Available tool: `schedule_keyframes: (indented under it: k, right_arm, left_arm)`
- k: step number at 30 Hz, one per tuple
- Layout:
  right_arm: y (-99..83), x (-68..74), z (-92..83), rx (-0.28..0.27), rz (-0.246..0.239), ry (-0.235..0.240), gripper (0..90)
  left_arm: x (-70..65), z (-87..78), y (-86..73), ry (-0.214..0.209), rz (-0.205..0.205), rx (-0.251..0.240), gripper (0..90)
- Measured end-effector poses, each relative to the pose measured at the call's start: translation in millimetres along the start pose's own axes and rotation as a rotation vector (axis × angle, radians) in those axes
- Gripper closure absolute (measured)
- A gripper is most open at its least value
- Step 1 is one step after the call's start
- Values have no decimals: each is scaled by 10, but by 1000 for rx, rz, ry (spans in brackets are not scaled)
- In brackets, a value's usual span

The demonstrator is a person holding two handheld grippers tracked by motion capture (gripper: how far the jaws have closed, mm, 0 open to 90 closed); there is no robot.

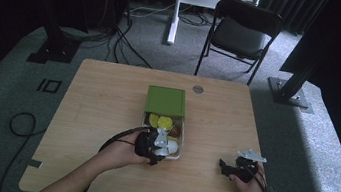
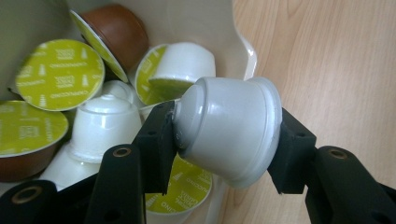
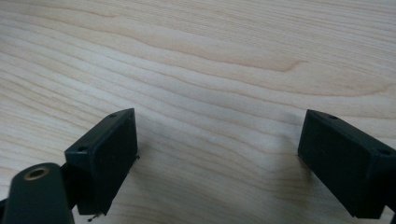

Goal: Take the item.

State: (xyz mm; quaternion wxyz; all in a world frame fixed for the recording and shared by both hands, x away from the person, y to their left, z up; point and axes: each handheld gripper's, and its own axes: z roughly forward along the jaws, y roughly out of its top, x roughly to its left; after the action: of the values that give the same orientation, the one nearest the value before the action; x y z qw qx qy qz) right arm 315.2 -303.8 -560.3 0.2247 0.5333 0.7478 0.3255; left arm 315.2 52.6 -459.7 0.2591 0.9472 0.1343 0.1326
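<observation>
Clamped between the black pads of the left claw (image 2: 224, 140) lies a white coffee capsule (image 2: 229, 128), on its side, just above the near corner of the open box (image 2: 240, 51) of capsules. It looks light, with a thin, smooth plastic shell that could slip or dent, so the hold across domed top and flat rim seems sound if kept gentle. Beneath it sit more white, brown and green-lidded capsules (image 2: 58, 74). The left hand (image 1: 122, 152) reaches in over the box's near end; the right claw (image 3: 217, 163) hangs apart, empty, above the bare counter (image 3: 210, 56).
</observation>
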Motion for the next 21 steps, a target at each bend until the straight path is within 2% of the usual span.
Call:
schedule_keyframes:
  k: [6, 8, 13, 15, 20, 21]
  right_arm:
    - [0, 0, 0, 0, 0, 0, 115]
    - [0, 0, 0, 0, 0, 0, 115]
    - [0, 0, 0, 0, 0, 0, 115]
    - [0, 0, 0, 0, -1, 0, 115]
    - [0, 0, 0, 0, -1, 0, 114]
    - [0, 0, 0, 0, -1, 0, 115]
  left_arm:
    - [37, -169, 10, 29, -44, -71, 503]
    - [45, -206, 10, 31, -48, -72, 504]
    - [67, -293, 0, 57, -72, -113, 504]
    - [91, -365, -9, 83, -87, -139, 504]
    - [130, -472, -29, 117, -109, -175, 504]
    - [162, -544, -52, 131, -136, -205, 504]
